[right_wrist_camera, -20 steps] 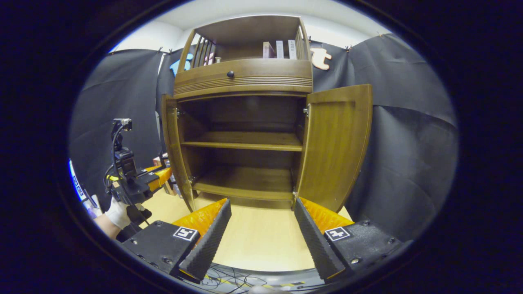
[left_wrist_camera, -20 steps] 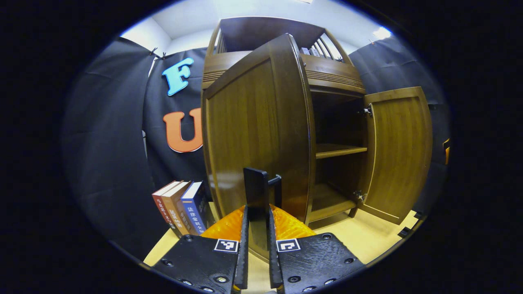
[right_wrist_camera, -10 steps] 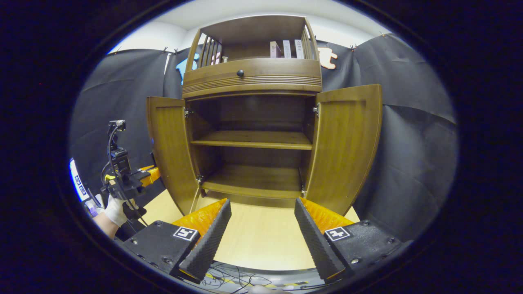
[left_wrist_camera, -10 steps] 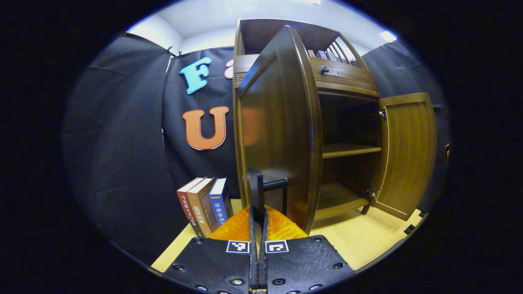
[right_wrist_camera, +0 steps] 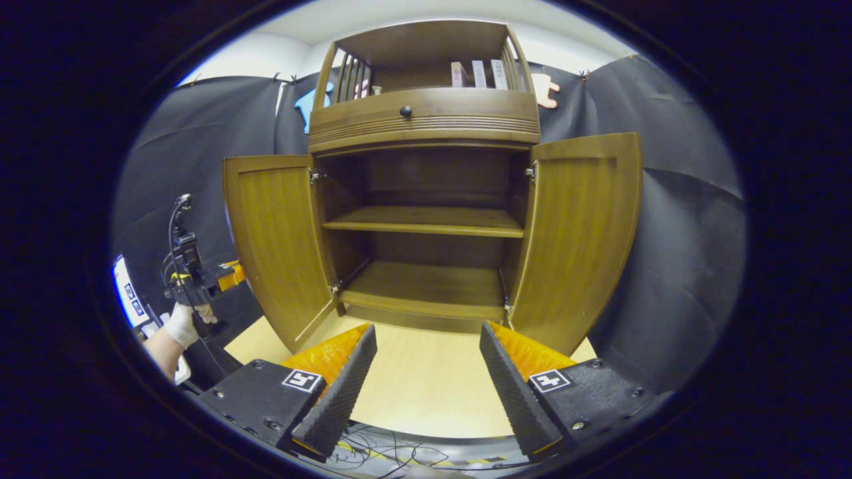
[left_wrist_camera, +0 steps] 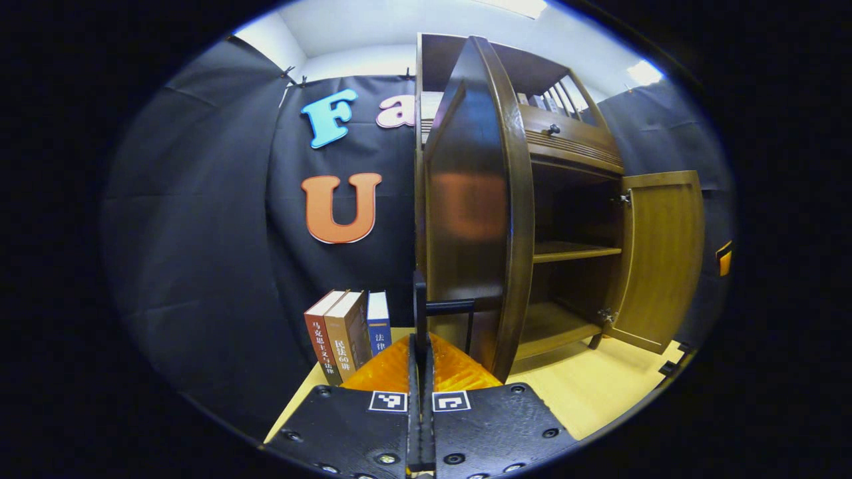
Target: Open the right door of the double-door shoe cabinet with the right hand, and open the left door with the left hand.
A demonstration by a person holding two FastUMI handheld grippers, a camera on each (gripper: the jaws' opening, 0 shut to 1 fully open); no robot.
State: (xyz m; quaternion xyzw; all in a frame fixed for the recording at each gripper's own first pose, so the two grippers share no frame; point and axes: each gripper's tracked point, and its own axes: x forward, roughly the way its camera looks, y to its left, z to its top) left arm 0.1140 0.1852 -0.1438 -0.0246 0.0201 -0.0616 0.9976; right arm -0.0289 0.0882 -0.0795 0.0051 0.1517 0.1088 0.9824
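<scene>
Left door [right_wrist_camera: 276,243] is swung further out than a second ago: in the right gripper view it was nearly edge-on then, and now shows its whole inner face, standing about as wide as the right door [right_wrist_camera: 578,233]. In the left gripper view the left door [left_wrist_camera: 476,199] is now close to edge-on, its handle [left_wrist_camera: 442,307] running into the left gripper [left_wrist_camera: 420,372].

Left gripper: fingers closed to a thin slit with the dark handle bar between them, so I judge it clamped on the handle. From the right gripper view it [right_wrist_camera: 200,283] sits just outside the left door, held by a gloved hand [right_wrist_camera: 181,324].

Right gripper [right_wrist_camera: 426,379]: jaws wide apart, holding nothing, hovering over the floor [right_wrist_camera: 426,392] in front of the cabinet [right_wrist_camera: 426,199], well clear of the right door.

Both doors open; shelves [right_wrist_camera: 426,221] inside are bare. Judgement: task is essentially done; what remains is releasing the handle and backing the left gripper off.

Writing:
- Three books [left_wrist_camera: 349,332] stand on the floor left of the cabinet, spines in Chinese; one reads roughly "民法60讲", the others are too small to be sure of.
- Small books on the top shelf [right_wrist_camera: 478,73]: spines unreadable.
- Square black-and-white markers on the gripper fingers; no brand seen.
</scene>
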